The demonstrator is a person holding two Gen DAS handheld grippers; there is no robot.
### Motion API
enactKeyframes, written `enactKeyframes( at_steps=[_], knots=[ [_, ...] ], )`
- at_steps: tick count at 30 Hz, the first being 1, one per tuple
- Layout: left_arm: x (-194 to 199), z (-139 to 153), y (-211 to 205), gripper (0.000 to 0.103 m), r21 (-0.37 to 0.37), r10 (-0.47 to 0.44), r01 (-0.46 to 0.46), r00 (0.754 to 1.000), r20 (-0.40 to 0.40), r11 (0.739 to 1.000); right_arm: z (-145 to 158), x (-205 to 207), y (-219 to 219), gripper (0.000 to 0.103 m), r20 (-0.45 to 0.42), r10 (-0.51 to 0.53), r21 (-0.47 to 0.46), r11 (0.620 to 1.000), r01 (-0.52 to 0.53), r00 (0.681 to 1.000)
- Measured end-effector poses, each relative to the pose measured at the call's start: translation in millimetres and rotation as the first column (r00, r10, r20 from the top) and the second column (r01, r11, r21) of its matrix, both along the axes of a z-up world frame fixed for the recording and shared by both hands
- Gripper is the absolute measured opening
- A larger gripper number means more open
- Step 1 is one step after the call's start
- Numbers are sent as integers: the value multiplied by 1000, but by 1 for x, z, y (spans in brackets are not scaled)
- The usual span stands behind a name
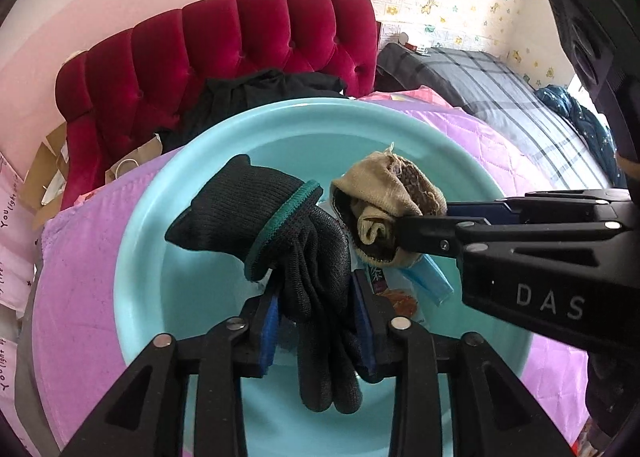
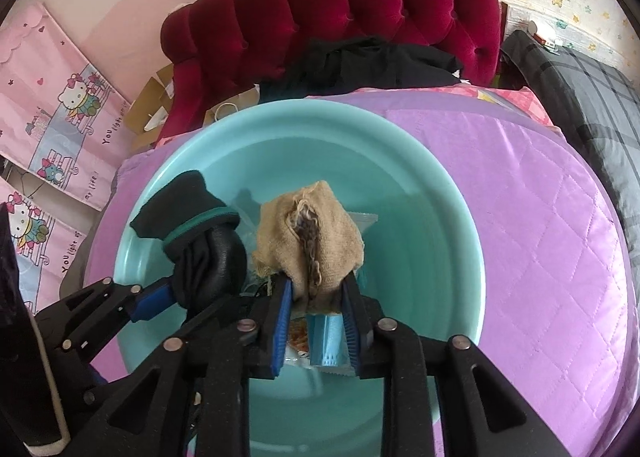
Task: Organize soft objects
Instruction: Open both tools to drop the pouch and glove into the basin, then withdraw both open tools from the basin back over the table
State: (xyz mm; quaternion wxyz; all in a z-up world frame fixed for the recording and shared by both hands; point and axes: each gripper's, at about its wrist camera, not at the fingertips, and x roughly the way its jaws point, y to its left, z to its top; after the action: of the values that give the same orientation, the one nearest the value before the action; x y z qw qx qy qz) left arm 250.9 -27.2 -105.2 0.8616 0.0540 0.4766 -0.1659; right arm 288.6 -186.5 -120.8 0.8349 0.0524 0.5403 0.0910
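My left claw [image 1: 316, 321] pinches a black knit glove [image 1: 280, 225]; my right claw [image 2: 316, 297] pinches a bundled tan sock [image 2: 308, 233], above the turquoise plastic basin [image 2: 420, 193].

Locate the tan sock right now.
The tan sock is clamped in the right gripper, held above the teal basin. Just to its left hangs the black glove, in the left gripper.

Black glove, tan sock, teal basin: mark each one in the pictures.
black glove [image 1: 256, 201], left wrist view, on the knitted cuff.
tan sock [image 2: 332, 229], right wrist view, on the bunched fabric above the fingers.
teal basin [image 2: 420, 217], right wrist view, on the bare inner wall.
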Motion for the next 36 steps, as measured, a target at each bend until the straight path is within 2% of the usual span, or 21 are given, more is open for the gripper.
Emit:
enactKeyframes(
  at_steps=[2, 4, 6, 7, 8, 9, 10, 12, 14, 22, 27, 36],
  knots=[
    [-1, 2, 1, 48, 12, 10, -10, 1000, 6, 1000, 2, -1, 0, 37, 12, -2, -11, 1000, 3, 1000],
    [-4, 3, 0, 74, 29, 14, -14, 1000, 13, 999, 4, -2, 0, 43, 18, 0, -10, 1000, 0, 1000],
    [-8, 6, 1, 89, 38, 26, -27, 999, 29, 999, 8, -5, -1, 53, 31, -7, -9, 1000, 7, 999],
    [-9, 7, 2, 94, 35, 35, -37, 999, 33, 999, 10, -6, -2, 54, 38, -8, -9, 1000, 8, 999],
    [-10, 8, 3, 96, 33, 44, -45, 998, 35, 998, 12, -8, -2, 61, 46, -10, -15, 1000, 11, 999],
    [-11, 9, 5, 102, 29, 55, -56, 998, 36, 998, 14, -9, -2, 71, 51, -13, -21, 1000, 14, 999],
    [-13, 10, 6, 103, 23, 65, -66, 997, 39, 998, 16, -10, -2, 75, 54, -14, -25, 1000, 15, 998],
    [-17, 12, 9, 103, 28, 77, -79, 996, 54, 997, 18, -13, -2, 92, 62, -20, -34, 999, 22, 998],
    [-21, 13, 10, 103, 34, 79, -81, 995, 59, 996, 19, -18, -2, 102, 76, -21, -55, 998, 26, 997],
    [-40, 21, 16, 103, 44, 92, -95, 993, 68, 994, 22, -37, -5, 103, 81, -46, -70, 996, 52, 996],
    [-57, 32, 24, 103, 63, 106, -112, 990, 98, 992, 38, -57, -2, 103, 112, -34, -85, 995, 44, 993],
    [-95, 47, 43, 103, 59, 123, -130, 987, 100, 990, 58, -96, 1, 103, 143, -31, -127, 991, 49, 989]
  ],
)
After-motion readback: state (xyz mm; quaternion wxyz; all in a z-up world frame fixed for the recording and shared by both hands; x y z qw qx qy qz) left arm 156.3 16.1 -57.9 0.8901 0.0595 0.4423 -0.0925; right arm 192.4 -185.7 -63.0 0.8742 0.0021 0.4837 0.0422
